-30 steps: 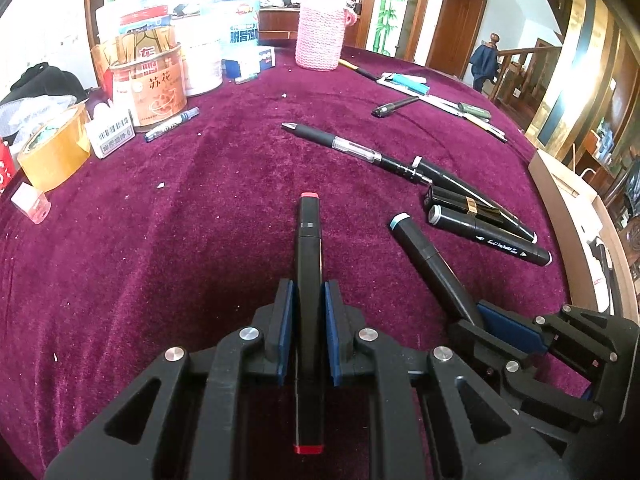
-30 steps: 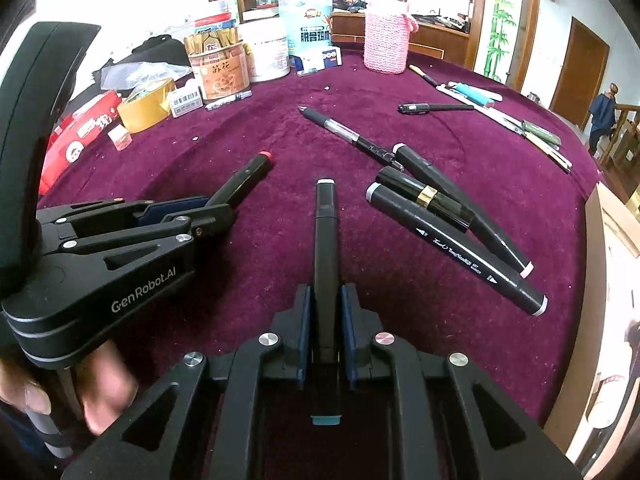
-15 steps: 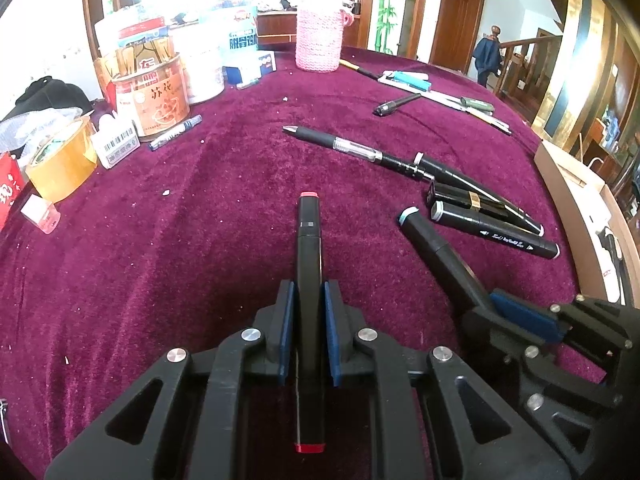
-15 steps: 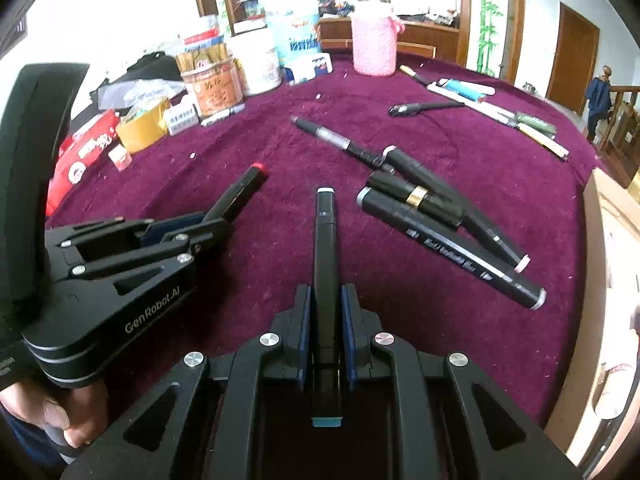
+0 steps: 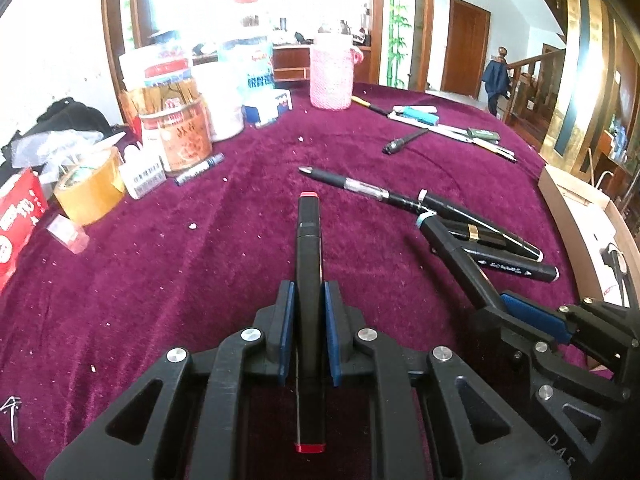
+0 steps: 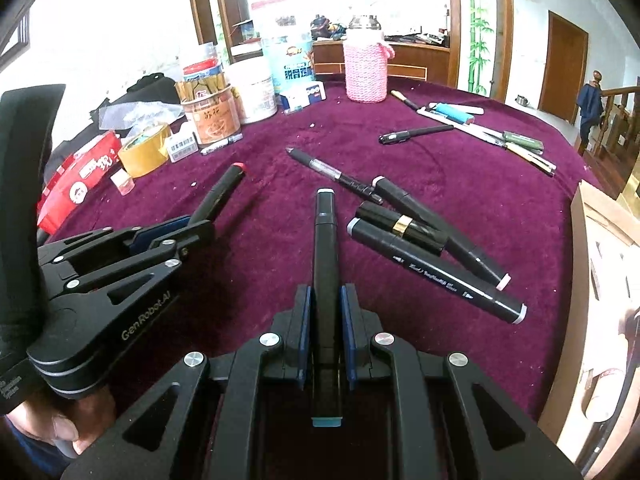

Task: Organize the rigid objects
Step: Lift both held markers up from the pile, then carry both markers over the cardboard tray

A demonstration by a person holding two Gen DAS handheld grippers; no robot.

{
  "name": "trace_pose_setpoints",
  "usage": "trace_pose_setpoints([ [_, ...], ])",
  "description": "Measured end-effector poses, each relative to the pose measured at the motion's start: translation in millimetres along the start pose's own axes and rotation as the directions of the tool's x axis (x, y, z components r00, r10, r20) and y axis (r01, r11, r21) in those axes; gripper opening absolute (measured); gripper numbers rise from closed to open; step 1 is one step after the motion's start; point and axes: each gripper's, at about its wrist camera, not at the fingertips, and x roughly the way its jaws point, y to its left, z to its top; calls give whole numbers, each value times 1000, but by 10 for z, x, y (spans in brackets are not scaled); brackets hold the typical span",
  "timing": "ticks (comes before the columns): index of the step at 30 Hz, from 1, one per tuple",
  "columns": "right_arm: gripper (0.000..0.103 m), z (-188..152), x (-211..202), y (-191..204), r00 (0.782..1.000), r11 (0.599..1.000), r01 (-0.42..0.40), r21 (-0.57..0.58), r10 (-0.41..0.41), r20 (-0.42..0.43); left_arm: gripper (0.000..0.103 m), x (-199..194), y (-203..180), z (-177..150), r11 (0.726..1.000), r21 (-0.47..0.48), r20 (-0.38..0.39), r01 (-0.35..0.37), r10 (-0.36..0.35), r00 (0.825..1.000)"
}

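Black red-capped marker point(image 5: 308, 264) clamped in left gripper point(image 5: 308, 312)!
Right gripper point(image 6: 326, 320) pinches black teal-capped marker point(image 6: 325, 264), both level above maroon velvet desk point(image 6: 256, 216).

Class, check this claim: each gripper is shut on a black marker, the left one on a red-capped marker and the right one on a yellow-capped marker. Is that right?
Not quite. The right gripper holds a marker with teal end caps, not yellow, as the right wrist view shows. The rest stands: the left gripper is shut on the red-capped marker.
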Motion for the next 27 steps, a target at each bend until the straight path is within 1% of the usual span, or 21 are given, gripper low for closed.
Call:
trace_pose_setpoints([
  [7, 13, 15, -25, -65, 1000, 1000, 7, 29, -8, 15, 12, -86, -10, 9, 1000, 7, 49, -23, 22, 999],
  [13, 13, 31, -67, -98, 1000, 998, 13, 57, -14, 21, 12, -157, -17, 20, 1000, 11, 87, -29, 28, 996],
  [21, 13, -53, -254, -86, 999, 997, 11, 83, -15, 49, 12, -252, -51, 6, 999, 26, 131, -45, 41, 991],
  [27, 13, -130, -426, -164, 997, 993, 20, 115, -28, 68, 12, -289, -86, -2, 997, 37, 153, -60, 54, 987],
])
